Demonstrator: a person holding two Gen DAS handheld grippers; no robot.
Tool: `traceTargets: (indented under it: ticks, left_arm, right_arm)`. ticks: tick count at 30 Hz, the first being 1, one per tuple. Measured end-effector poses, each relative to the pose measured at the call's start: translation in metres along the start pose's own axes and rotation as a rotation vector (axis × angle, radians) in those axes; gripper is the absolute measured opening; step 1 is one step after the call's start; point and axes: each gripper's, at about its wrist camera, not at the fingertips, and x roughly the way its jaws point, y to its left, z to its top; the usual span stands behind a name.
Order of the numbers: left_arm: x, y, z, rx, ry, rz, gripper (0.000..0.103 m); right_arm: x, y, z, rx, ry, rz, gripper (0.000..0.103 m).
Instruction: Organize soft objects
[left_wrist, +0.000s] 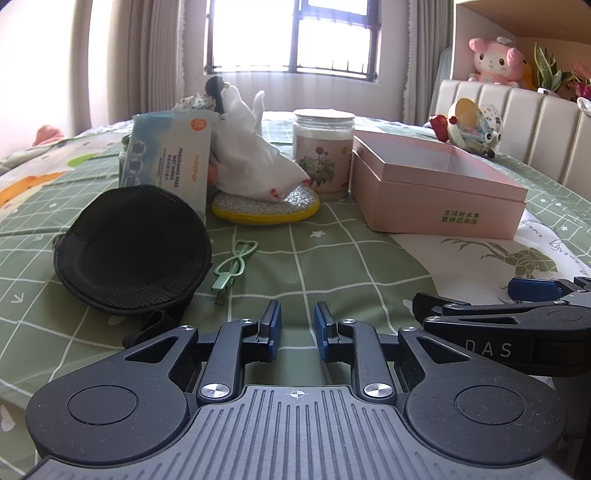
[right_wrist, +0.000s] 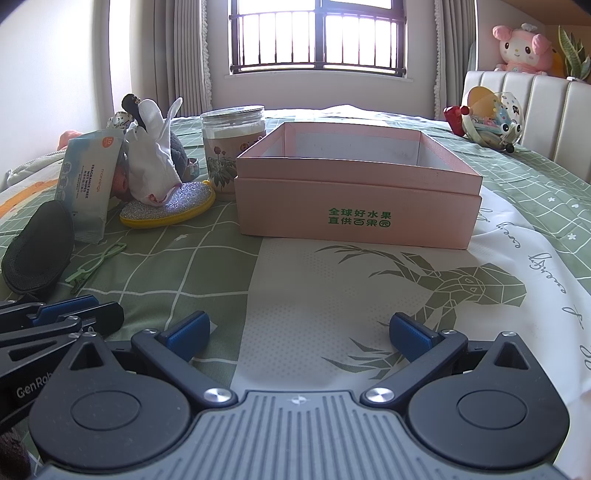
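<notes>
Soft white cloth (left_wrist: 251, 155), upper left, leans on the jar (left_wrist: 323, 155); either gripper, left (left_wrist: 297, 325) slightly parted, right (right_wrist: 299, 332) wide, empty, might topple it.

A white cloth (left_wrist: 251, 155) slumps on a glittery yellow-rimmed sponge (left_wrist: 266, 206) beside the open pink box (left_wrist: 436, 192).

Green checked bedspread (right_wrist: 295, 295) under pink box (right_wrist: 354, 218), jar (right_wrist: 225, 162).

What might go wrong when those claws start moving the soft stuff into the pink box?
The white cloth leans beside the glass jar, so pulling it may tip the jar. The wet wipes pack stands upright and might topple onto the black pouch. The thin green clip may snag.
</notes>
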Motion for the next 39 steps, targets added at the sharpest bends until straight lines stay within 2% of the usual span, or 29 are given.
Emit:
traceTargets:
  ticks: [32, 36, 39]
  left_arm:
    - [-0.002, -0.002, 0.000, 0.002, 0.002, 0.001, 0.022]
    - [-0.004, -0.003, 0.001, 0.018, 0.018, -0.002, 0.022]
    - [-0.006, -0.001, 0.004, 0.049, 0.041, -0.037, 0.022]
  right_arm:
    - [0.000, -0.001, 0.001, 0.002, 0.010, 0.001, 0.103]
    - [0.003, -0.003, 0.005, 0.008, 0.039, 0.015, 0.103]
    - [0.005, -0.007, 0.013, 0.009, 0.113, 0.044, 0.103]
